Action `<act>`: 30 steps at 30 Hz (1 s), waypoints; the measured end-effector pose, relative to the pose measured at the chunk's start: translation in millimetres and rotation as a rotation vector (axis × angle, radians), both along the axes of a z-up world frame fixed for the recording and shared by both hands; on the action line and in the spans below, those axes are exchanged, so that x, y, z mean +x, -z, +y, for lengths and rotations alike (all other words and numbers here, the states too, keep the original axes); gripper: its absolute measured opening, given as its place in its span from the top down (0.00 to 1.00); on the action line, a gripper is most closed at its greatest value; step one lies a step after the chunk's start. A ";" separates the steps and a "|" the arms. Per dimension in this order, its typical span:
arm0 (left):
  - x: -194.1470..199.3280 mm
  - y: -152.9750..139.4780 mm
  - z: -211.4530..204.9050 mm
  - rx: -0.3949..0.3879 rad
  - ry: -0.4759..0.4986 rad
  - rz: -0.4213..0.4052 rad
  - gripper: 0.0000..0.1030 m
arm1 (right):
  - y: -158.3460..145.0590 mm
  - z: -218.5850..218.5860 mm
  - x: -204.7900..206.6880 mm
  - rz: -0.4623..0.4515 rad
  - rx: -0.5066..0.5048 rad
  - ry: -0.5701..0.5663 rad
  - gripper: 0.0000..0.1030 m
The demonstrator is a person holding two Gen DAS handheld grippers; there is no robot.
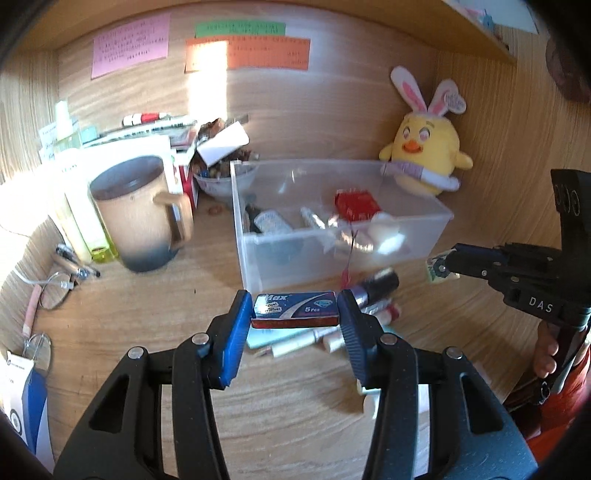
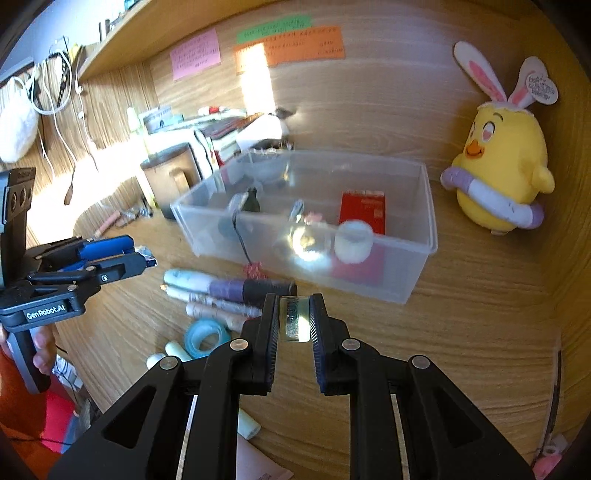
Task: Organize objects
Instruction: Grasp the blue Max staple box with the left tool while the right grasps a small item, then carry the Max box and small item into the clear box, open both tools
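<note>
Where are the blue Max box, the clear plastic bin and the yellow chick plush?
blue Max box point(image 1: 294, 309), left wrist view, printed top face.
clear plastic bin point(image 2: 391, 286), right wrist view, front wall.
yellow chick plush point(image 2: 506, 155), right wrist view, body.

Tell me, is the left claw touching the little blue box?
Touching. The left wrist view shows the left claw with a blue pad pressed against each end of the small blue cardboard box, held above the wooden desk.

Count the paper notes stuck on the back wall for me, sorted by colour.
Pink note: 1
Green note: 1
Orange note: 1
Total: 3
</note>
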State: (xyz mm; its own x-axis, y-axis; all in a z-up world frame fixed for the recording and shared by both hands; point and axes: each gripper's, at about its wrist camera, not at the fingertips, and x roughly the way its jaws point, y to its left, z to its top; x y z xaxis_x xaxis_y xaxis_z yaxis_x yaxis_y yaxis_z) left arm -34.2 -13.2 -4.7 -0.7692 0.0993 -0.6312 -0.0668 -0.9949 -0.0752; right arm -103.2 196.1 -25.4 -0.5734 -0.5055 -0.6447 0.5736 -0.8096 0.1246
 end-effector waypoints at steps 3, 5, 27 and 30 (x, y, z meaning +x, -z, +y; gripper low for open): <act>-4.9 -8.9 0.9 0.006 -0.007 0.031 0.54 | -10.4 1.3 -3.8 0.021 -0.030 0.010 0.86; -8.7 -14.3 1.3 0.009 -0.010 0.052 0.54 | -17.2 2.6 -6.1 0.038 -0.047 0.016 0.86; -89.0 -14.4 6.6 0.016 -0.017 0.032 0.54 | -27.8 4.1 -73.9 0.060 -0.058 0.144 0.86; -98.5 -9.7 8.5 0.010 -0.018 0.020 0.54 | -19.6 3.8 -79.1 0.052 -0.036 0.160 0.86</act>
